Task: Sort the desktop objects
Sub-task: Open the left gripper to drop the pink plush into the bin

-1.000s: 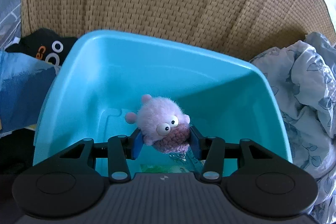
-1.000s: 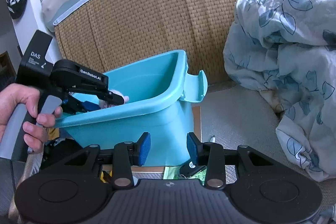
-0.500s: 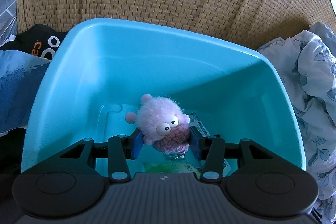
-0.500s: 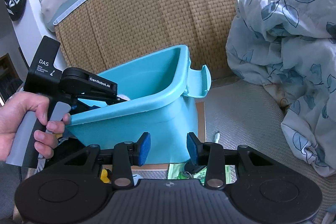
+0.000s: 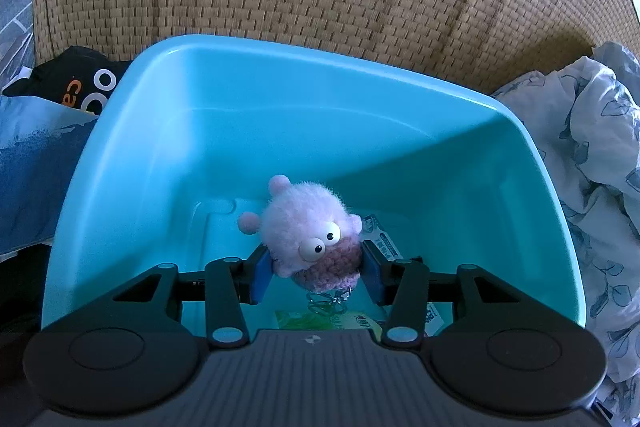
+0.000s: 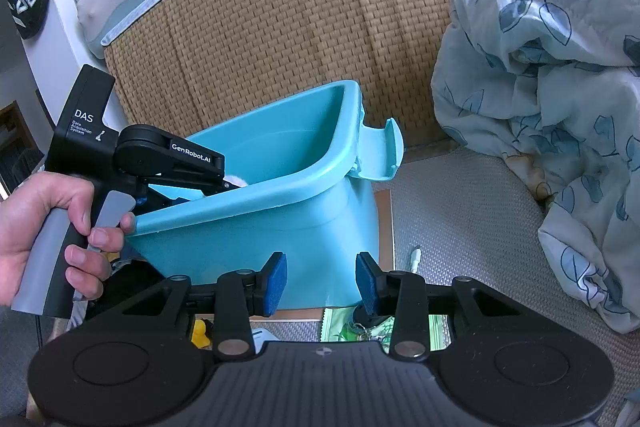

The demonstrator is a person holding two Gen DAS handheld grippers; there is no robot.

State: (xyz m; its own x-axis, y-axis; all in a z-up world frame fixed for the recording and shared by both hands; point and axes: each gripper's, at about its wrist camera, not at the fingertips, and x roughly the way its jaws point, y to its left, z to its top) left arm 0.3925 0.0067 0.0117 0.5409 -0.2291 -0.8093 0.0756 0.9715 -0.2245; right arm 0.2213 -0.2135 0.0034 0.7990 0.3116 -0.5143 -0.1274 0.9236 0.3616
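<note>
The left gripper (image 5: 316,267) clamps the fluffy pink crocheted toy with googly eyes (image 5: 310,231) directly above the floor of the turquoise plastic bin (image 5: 240,99), inside its near rim. The right gripper (image 6: 321,281) stands half-open on nothing, outside the bin's near wall.

fuzzy pink plush keychain (image 5: 310,239) | googly-eyed, tilted | over turquoise bin (image 5: 160,155)

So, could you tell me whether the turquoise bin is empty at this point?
Not empty: printed packets lie on the floor of the turquoise bin, below the pink plush toy gripped by the left gripper.
</note>
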